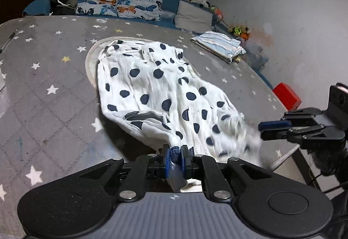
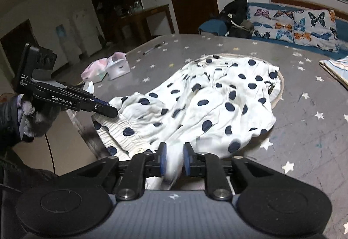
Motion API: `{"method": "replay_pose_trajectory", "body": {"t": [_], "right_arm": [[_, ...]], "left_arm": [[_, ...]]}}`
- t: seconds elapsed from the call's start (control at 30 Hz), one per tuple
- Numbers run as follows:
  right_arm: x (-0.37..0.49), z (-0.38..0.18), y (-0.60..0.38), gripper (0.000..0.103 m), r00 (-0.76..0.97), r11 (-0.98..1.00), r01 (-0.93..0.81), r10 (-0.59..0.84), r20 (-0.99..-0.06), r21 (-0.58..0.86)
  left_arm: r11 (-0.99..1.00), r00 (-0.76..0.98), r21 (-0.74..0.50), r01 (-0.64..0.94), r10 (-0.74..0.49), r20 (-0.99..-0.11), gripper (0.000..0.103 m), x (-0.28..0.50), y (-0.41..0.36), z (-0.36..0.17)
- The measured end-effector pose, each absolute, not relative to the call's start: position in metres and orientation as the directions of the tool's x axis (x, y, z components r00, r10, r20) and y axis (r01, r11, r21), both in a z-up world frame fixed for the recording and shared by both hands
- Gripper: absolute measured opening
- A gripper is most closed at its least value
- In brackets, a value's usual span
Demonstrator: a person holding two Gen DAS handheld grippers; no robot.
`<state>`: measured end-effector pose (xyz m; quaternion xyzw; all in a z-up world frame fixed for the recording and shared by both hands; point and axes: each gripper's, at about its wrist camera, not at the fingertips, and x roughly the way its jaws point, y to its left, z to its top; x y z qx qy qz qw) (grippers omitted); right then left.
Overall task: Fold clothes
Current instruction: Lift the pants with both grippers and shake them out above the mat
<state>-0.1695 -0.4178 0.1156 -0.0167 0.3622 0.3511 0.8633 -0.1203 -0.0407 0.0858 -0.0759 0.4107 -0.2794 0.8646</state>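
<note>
On the grey star-print table (image 1: 54,95), at the far left edge, a pen (image 1: 8,41) lies flat. At the table's centre lies the white polka-dot garment (image 1: 156,87), spread in a crumpled heap over a round mat (image 1: 88,65), with its near hem drawn up toward the near edge. The left gripper (image 1: 175,155) is at the near edge, its blue pads close together and pinching a fold of that hem. To its right, the right gripper (image 2: 175,157) has its pads slightly further apart with a bunch of white fabric between them; motion blur prevents confirming whether the pads press on it. Far right, a folded striped cloth (image 1: 219,45) lies flat, well apart from the garment. A red box (image 1: 287,95) sits beyond the table's right edge. A butterfly-print cushion (image 1: 121,2) lines the far sofa.
</note>
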Motion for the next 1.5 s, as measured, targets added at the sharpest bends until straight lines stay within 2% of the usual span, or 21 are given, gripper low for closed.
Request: {"method": "replay_pose_trajectory", "body": {"t": [0.1, 0.13, 0.17, 0.23, 0.6, 0.7, 1.0, 1.07, 1.23, 1.37, 1.5], "right_arm": [[-0.167, 0.123, -0.425, 0.024, 0.509, 0.763, -0.611, 0.584, -0.633, 0.212], [-0.164, 0.125, -0.427, 0.026, 0.519, 0.769, -0.605, 0.576, -0.631, 0.205], [-0.159, 0.125, -0.428, 0.026, 0.532, 0.779, -0.595, 0.565, -0.631, 0.196], [-0.148, 0.125, -0.431, 0.028, 0.557, 0.799, -0.574, 0.541, -0.630, 0.178], [-0.053, 0.111, -0.434, 0.033, 0.635, 0.870, -0.478, 0.438, -0.636, 0.122], [-0.017, 0.105, -0.434, 0.039, 0.650, 0.885, -0.452, 0.413, -0.638, 0.113], [0.071, 0.087, -0.438, 0.044, 0.663, 0.916, -0.390, 0.349, -0.662, 0.092], [0.088, 0.082, -0.439, 0.044, 0.661, 0.920, -0.381, 0.344, -0.667, 0.097], [0.120, 0.068, -0.440, 0.044, 0.643, 0.921, -0.373, 0.343, -0.684, 0.111], [0.139, 0.058, -0.439, 0.045, 0.621, 0.914, -0.383, 0.362, -0.695, 0.134], [0.152, 0.050, -0.437, 0.045, 0.599, 0.908, -0.388, 0.379, -0.706, 0.158]], "left_arm": [[0.837, 0.521, -0.341, 0.429, -0.537, -0.664, 0.019, -0.121, -0.038, 0.090], [0.840, 0.528, -0.332, 0.430, -0.532, -0.662, 0.022, -0.120, -0.038, 0.092], [0.843, 0.535, -0.324, 0.430, -0.527, -0.660, 0.030, -0.118, -0.038, 0.093], [0.850, 0.552, -0.308, 0.428, -0.516, -0.655, 0.035, -0.111, -0.039, 0.098], [0.895, 0.639, -0.242, 0.374, -0.438, -0.632, 0.038, -0.033, -0.056, 0.101], [0.902, 0.654, -0.210, 0.378, -0.420, -0.629, 0.038, -0.005, -0.067, 0.101], [0.929, 0.686, -0.101, 0.356, -0.333, -0.648, 0.039, 0.083, -0.096, 0.090], [0.929, 0.687, -0.075, 0.362, -0.320, -0.652, 0.044, 0.101, -0.101, 0.086], [0.918, 0.694, 0.026, 0.396, -0.281, -0.663, 0.045, 0.135, -0.118, 0.073], [0.898, 0.674, 0.042, 0.438, -0.297, -0.677, 0.051, 0.156, -0.126, 0.061], [0.886, 0.659, 0.057, 0.461, -0.298, -0.691, 0.051, 0.170, -0.133, 0.049]]}}
